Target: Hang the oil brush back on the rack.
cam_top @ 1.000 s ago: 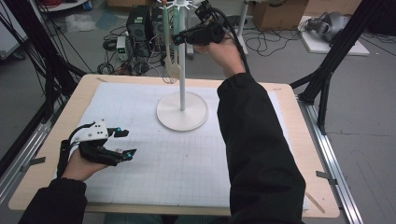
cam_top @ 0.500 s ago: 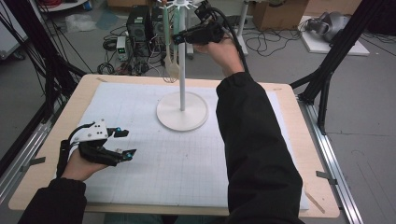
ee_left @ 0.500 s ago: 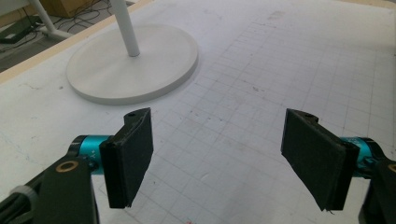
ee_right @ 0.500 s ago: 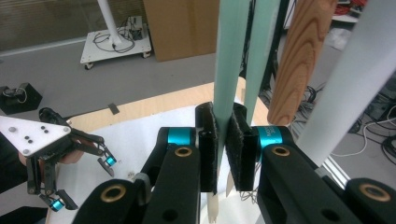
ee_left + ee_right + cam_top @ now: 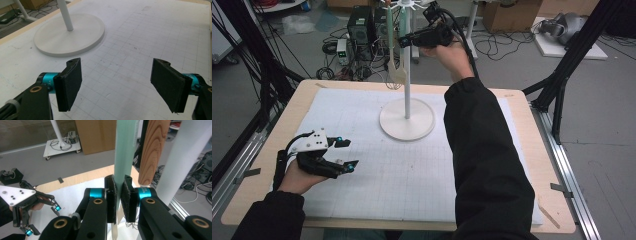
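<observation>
A white rack has a round base (image 5: 407,120), (image 5: 67,35) and a pole (image 5: 406,80), (image 5: 180,157), with utensils hanging from its top. My right gripper (image 5: 401,42), (image 5: 119,197) is raised beside the pole. It is shut on the mint-green handle (image 5: 123,150) of a hanging spatula, whose cream head (image 5: 398,75) dangles below. A wooden handle (image 5: 152,147) hangs just beside it. My left gripper (image 5: 348,153), (image 5: 120,85) hovers low over the white grid mat (image 5: 412,170) at the front left. Its jaws are wide apart with nothing between them.
The mat covers most of the wooden table (image 5: 307,90). Black frame legs (image 5: 562,85) stand at the right and left sides. Computers, cables and boxes (image 5: 362,25) lie on the floor behind the table. The person's right sleeve (image 5: 482,165) crosses the mat's right half.
</observation>
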